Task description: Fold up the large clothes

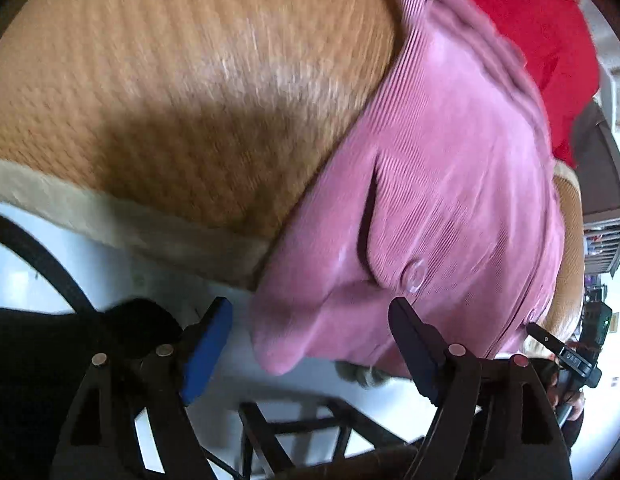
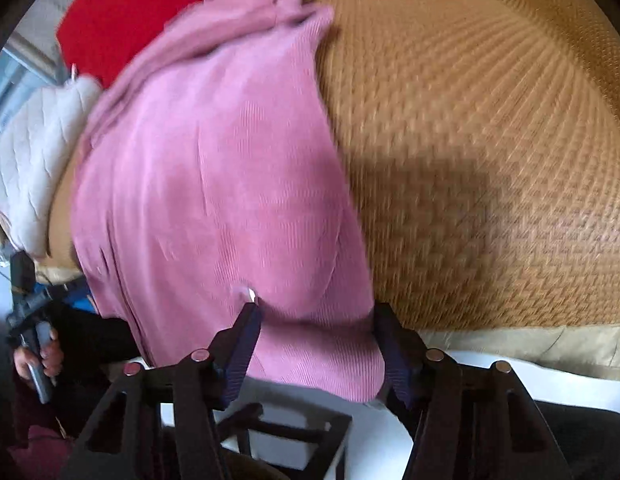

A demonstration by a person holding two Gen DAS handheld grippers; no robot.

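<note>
On bed edge: pink ribbed garment (image 1: 450,184) lies lengthwise across woven tan mat (image 1: 169,80), near end drooping over bed rim toward white floor.

Step in hand (judged): approach to grasp near hem, prep for 1st fold.

Left tongs (image 1: 310,344): open, not gripping; drooping hem corner sits betw. blue pads w/o contact on either side.
Right tongs (image 2: 316,344): jaws apart, straddling hem corner; fabric fills the gap and appears to reach both pads, but firm grip can't be confirmed.

Next move calls for: both tongs closing on hem at matching corners, then lifting evenly and carrying hem toward collar end; keep fabric taut to avoid bunching.

View differences:
- Left wrist: shows button (image 1: 414,276) and dark placket slit; other hand w/ its tongs at far right.
- Right wrist: shows quilted white pad (image 2: 33,152) beside garment, red cloth (image 2: 121,4) behind, stool frame (image 2: 293,436) below; no button detail.
</note>
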